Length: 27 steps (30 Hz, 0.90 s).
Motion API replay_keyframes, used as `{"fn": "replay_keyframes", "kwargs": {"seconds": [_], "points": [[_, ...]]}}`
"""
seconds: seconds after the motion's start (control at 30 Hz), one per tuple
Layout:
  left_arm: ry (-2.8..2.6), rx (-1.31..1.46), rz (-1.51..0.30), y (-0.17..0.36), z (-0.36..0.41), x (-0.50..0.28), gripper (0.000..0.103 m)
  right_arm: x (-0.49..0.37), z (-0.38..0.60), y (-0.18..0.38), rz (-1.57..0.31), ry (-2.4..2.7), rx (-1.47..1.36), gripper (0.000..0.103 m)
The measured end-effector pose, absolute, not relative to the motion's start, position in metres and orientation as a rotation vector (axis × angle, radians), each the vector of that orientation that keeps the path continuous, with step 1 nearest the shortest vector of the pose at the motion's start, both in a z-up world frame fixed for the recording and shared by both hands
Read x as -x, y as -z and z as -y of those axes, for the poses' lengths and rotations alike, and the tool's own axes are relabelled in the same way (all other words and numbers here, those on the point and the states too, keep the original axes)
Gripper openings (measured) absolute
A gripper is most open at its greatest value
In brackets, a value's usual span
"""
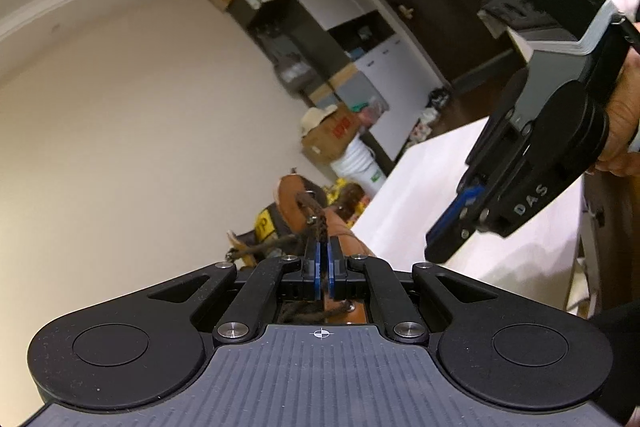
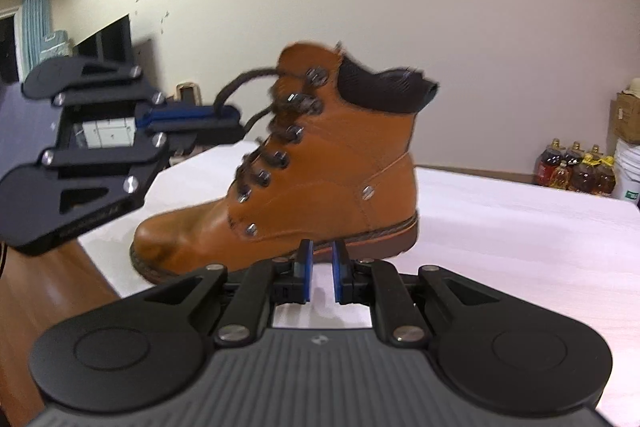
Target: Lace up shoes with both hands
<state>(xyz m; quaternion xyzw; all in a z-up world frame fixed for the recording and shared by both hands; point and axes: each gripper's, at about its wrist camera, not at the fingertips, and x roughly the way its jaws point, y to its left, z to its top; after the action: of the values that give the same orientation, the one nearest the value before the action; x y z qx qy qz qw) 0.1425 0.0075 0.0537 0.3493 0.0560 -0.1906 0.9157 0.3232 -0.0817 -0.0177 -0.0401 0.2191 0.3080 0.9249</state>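
A tan leather boot (image 2: 320,167) with a black collar stands on the white table (image 2: 520,247), toe to the left. Its dark lace (image 2: 244,77) runs up through the metal eyelets, and a loop leaves the top eyelet leftwards. My left gripper (image 2: 234,117) is shut on that lace beside the boot's top. In the left wrist view the same gripper (image 1: 322,251) pinches the lace (image 1: 318,227) right in front of the boot (image 1: 290,203). My right gripper (image 2: 320,259) is open and holds nothing, low by the boot's sole. It also shows as the right gripper (image 1: 434,247) over the table.
Bottles of oil (image 2: 576,171), a white bucket (image 2: 628,171) and a cardboard box (image 2: 626,119) stand on the floor behind the table. Wooden floor (image 2: 40,287) lies past the table's left edge. A person's hand (image 1: 624,123) holds the right gripper.
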Motion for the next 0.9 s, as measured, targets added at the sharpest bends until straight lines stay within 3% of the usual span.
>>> {"fn": "replay_keyframes", "kwargs": {"seconds": [0.43,0.73,0.9], "points": [[0.444,-0.794,-0.266,-0.045,0.001,-0.161,0.004,-0.333,0.087,-0.004,-0.385,-0.629,0.071,0.011],[0.371,-0.726,-0.205,-0.065,-0.005,-0.169,0.004,-0.337,0.086,-0.018,-0.312,-0.629,0.081,0.011],[0.377,-0.759,-0.229,-0.066,-0.002,-0.175,0.004,-0.333,0.067,-0.027,-0.216,-0.65,0.308,0.011]]}}
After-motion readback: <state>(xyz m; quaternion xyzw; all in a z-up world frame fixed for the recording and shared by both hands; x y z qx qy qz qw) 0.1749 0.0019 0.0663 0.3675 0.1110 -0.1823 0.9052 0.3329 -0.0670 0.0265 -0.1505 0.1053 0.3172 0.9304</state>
